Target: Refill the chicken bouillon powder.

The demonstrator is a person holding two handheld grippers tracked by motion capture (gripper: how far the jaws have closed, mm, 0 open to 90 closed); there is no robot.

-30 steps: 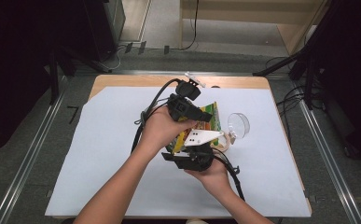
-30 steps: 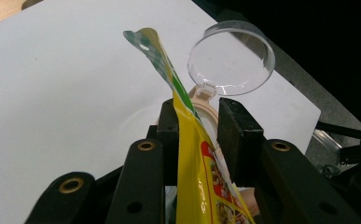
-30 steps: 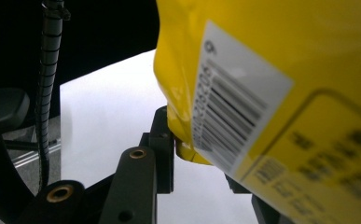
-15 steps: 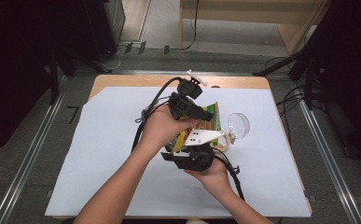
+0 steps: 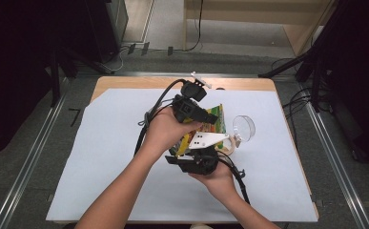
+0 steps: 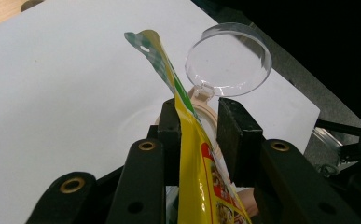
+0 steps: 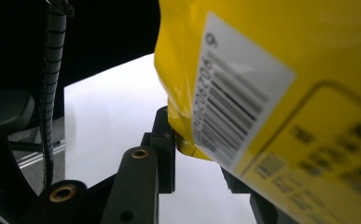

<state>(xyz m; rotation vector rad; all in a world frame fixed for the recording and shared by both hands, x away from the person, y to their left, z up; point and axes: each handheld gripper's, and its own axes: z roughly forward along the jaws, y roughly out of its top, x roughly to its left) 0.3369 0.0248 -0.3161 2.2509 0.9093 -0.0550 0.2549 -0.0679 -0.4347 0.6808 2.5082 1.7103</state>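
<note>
One yellow packet [image 5: 214, 125] stands between two grippers: the left gripper [image 6: 200, 133] clamps its upper edge, the right gripper [image 7: 194, 147] its bottom corner, beside one clear lid [image 5: 243, 127] on the desk [image 5: 101, 157].

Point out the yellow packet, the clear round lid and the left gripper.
yellow packet [image 6: 194, 154], left gripper view, its thin edge between the jaws.
clear round lid [image 6: 228, 60], left gripper view, middle of the disc.
left gripper [image 5: 191, 110], high view, its black body above the hand.

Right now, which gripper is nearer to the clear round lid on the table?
Left. The left gripper holds the yellow packet just short of the clear lid; the right gripper grips the packet's lower end, farther back.
</note>
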